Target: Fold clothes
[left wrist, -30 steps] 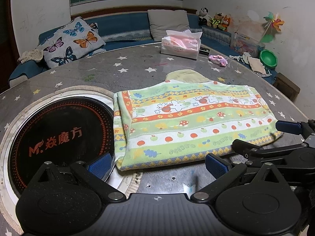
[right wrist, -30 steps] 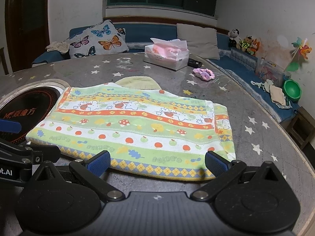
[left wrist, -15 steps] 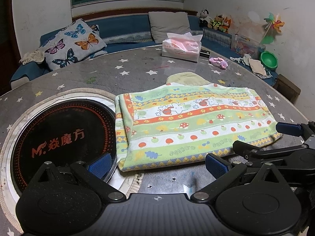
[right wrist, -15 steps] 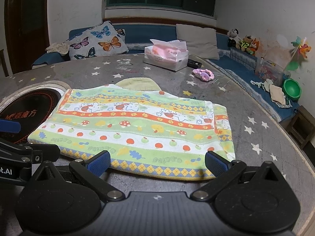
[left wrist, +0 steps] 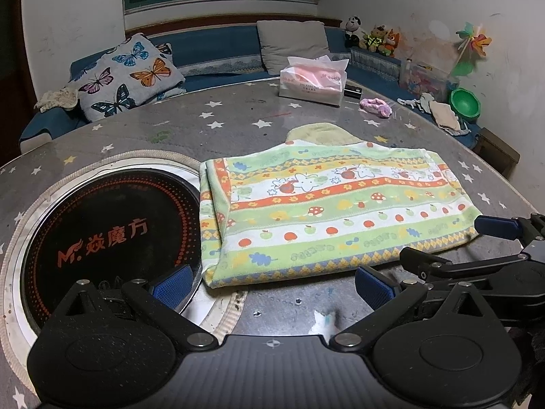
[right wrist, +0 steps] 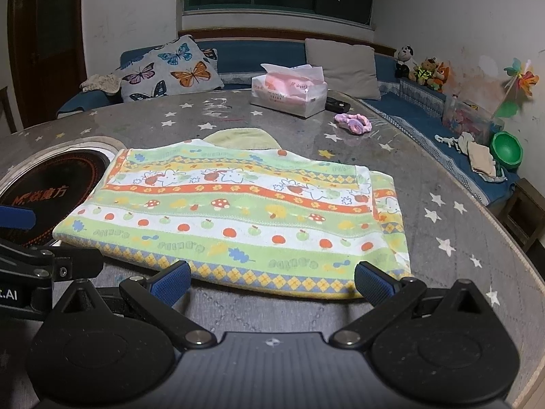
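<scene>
Folded patterned garment [left wrist: 327, 211] flat on the bench [left wrist: 238, 126], left gripper [left wrist: 272, 284] released at its near-left corner, right gripper [right wrist: 272, 281] released, fingers [right wrist: 170, 281] just short of its near hem

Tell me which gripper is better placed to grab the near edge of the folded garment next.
Probably right: the right gripper is open with the folded garment hem lying between its fingertips, while the open left gripper sits off its corner, half over the cooktop.

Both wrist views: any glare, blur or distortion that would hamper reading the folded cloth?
Left wrist view: strong fisheye bending at the table rim, dim indoor light, folded cloth sharp. Right wrist view: same curvature, a pale glare patch on the tabletop near the tissue box, cloth print legible.
</scene>
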`<state>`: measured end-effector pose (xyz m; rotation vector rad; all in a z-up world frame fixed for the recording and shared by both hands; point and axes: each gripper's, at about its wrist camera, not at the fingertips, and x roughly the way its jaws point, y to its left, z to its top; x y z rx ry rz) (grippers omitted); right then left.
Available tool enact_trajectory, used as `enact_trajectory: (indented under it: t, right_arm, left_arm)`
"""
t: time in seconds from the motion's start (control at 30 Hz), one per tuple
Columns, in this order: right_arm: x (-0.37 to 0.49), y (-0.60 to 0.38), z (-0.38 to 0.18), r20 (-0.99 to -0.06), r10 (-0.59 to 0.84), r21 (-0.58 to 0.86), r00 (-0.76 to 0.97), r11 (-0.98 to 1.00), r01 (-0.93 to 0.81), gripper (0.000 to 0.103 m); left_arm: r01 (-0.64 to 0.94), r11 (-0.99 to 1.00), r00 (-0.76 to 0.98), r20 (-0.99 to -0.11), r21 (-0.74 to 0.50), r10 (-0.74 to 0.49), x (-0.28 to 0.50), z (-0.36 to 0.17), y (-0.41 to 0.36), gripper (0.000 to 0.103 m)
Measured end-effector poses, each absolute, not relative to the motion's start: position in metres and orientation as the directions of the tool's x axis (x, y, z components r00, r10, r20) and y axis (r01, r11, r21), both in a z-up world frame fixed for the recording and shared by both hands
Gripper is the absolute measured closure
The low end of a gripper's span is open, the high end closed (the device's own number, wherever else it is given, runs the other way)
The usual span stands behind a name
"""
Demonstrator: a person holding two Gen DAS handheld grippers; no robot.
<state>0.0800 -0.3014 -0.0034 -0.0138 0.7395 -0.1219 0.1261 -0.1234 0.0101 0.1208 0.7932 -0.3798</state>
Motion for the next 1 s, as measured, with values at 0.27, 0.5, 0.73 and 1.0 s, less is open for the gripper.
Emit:
enact_trajectory:
  t: [0.27, 0.5, 0.73, 1.0]
  right_arm:
    - [0.0777, -0.3008, -0.0032, -0.672, -0.115, -0.055, 0.732, 0.993, 0.105, 0.0]
    - [0.0753, -0.3014, -0.0037, -0.674, -0.116, -0.054, 0.73, 0.993, 0.107, 0.0]
    - [0.0733, -0.301, -0.0041, -0.674, -0.114, -0.05, 0.73, 0.993, 0.108, 0.0]
    - [0.0718, -0.2991, -0.0036, -0.674, -0.111, -0.048, 0.73, 0.993, 0.106, 0.0]
  left_arm:
    - [0.375, 0.926, 0.632, -0.72, -0.04, -0.287, 0.1239, 0.008, -0.1223, 0.0]
    - [0.378, 0.925, 0.632, -0.719, -0.042, -0.29, 0.1217, 0.0078, -0.122, 0.0]
    - [0.379, 0.924, 0.631, -0.719, -0.043, -0.292, 0.1197, 0.0071, -0.1226, 0.0]
    - [0.378, 0.925, 0.633, -0.717, -0.042, -0.291, 0.1176, 0.0075, -0.1223, 0.0]
